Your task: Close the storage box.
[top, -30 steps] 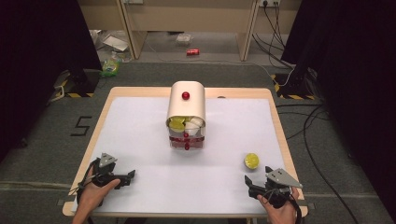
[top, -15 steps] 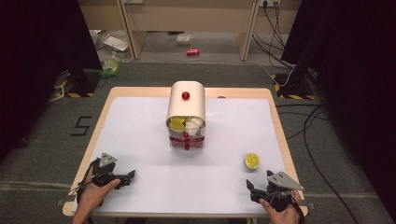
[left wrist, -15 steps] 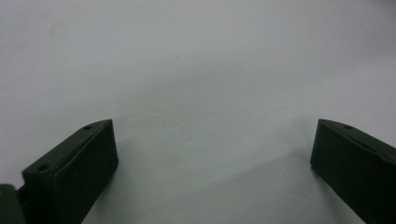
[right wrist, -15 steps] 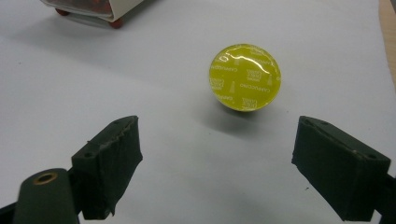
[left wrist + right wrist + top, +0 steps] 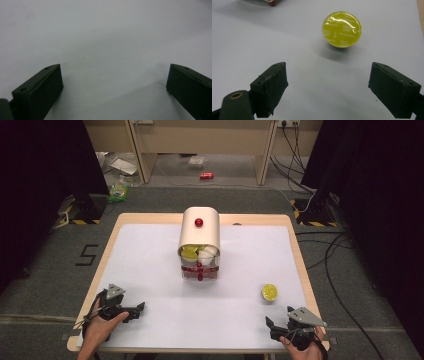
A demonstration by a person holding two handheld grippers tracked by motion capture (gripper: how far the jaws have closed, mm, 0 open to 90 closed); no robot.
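The right gripper is gaping wide, empty, with a round, foil-topped yellow capsule, probably coffee, sitting at twelve o'clock; the left gripper is also spread over smooth white table.

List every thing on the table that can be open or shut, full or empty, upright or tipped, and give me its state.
Left black two-jaw gripper: open, holding nothing, low over the white table.
Right black two-jaw gripper: open, holding nothing, pointed at the capsule.
Round yellow foil-topped coffee capsule: lying loose on the table, apart from both grippers.
Cream dispenser with red knob: upright, yellow and white capsules inside.
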